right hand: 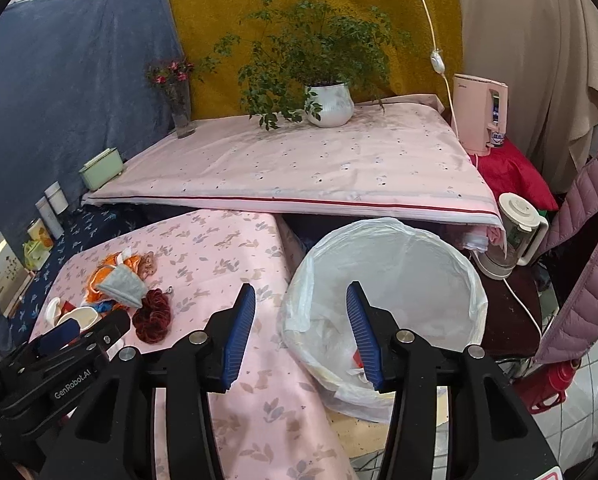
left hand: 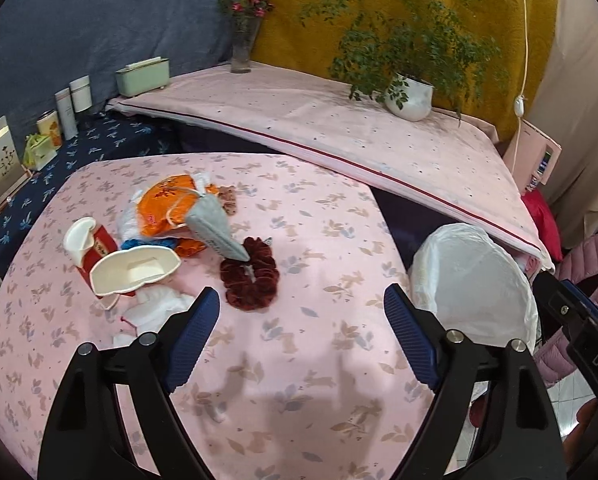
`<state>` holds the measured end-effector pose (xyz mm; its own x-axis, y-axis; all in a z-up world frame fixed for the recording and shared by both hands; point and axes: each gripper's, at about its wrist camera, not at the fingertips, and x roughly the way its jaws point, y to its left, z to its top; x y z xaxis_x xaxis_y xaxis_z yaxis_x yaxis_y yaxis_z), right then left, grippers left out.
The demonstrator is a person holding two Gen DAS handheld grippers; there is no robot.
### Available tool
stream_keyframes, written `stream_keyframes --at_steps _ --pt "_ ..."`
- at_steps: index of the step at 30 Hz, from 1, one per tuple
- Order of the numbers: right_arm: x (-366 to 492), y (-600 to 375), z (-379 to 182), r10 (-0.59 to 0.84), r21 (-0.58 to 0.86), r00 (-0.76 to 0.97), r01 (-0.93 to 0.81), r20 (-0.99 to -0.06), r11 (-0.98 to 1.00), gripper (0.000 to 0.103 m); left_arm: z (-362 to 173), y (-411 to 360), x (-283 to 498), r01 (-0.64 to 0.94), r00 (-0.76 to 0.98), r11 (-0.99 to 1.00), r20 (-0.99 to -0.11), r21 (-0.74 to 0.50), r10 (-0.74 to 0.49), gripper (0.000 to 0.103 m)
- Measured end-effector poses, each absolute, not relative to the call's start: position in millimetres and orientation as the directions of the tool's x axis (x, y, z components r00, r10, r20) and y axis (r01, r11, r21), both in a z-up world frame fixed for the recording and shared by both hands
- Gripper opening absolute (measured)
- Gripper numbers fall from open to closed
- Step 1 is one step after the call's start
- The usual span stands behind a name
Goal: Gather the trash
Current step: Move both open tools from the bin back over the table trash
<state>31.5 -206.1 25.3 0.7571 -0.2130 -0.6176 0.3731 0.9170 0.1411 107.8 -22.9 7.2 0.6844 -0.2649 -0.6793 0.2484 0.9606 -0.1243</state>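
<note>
A pile of litter lies on the pink floral tablecloth (left hand: 299,380): an orange wrapper (left hand: 163,208), a grey face mask (left hand: 213,228), a dark red scrunchie (left hand: 251,280), a white plastic tray (left hand: 135,268) on a red box (left hand: 101,246), and crumpled white tissue (left hand: 155,308). My left gripper (left hand: 302,292) hangs open just short of the scrunchie, nothing between its fingers. A bin lined with a white bag (right hand: 419,228) stands off the table's right edge, with some scraps (right hand: 355,360) at its bottom. My right gripper (right hand: 301,288) is open and empty over the bin's near-left rim.
Behind is a higher pink-covered table (right hand: 299,168) with a potted plant (right hand: 329,104) and a flower vase (right hand: 181,116). Bottles and boxes (left hand: 67,108) line the left. A glass kettle (right hand: 515,232), pink appliance (right hand: 479,112), red flask (right hand: 551,384) and padded jacket (right hand: 587,248) crowd the right.
</note>
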Motion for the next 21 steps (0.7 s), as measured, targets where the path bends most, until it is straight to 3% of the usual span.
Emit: stream_keyframes --at_steps 21 --pt "74.4 -125.1 0.0 -0.077 0.15 0.734 0.239 -0.675 0.959 0.051 -24.4 110.3 145.4 -0.03 0.682 0.99 -0.727 -0.136 -0.079 0.08"
